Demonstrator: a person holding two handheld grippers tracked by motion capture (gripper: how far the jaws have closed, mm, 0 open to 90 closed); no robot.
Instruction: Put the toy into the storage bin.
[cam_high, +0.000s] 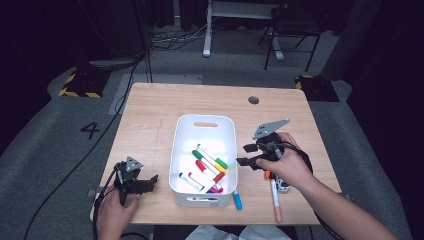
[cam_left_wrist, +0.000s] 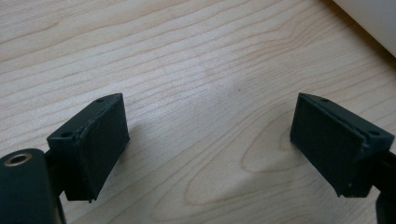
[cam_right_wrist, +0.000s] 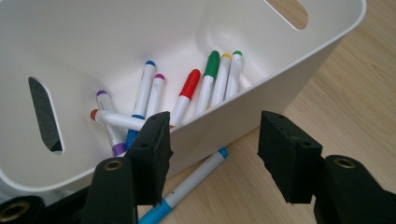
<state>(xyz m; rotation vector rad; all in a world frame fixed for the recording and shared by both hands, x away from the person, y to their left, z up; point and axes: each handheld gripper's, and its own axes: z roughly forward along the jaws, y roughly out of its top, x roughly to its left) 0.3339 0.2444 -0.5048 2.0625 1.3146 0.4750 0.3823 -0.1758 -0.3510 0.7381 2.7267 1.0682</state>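
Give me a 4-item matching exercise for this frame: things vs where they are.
Things:
1. red-capped marker
2. light-blue-capped marker
3. left gripper
4. right gripper

Places:
A. on the table, against the bin's right outer wall
B. over bare wood, left of the bin
C. inside the white bin
D. just right of the bin, jaws pointing at it

Pairs: 1-C, 2-A, 3-B, 4-D

White bin (cam_high: 202, 122) holding markers (cam_high: 210, 167), blue marker (cam_high: 237, 200) beside
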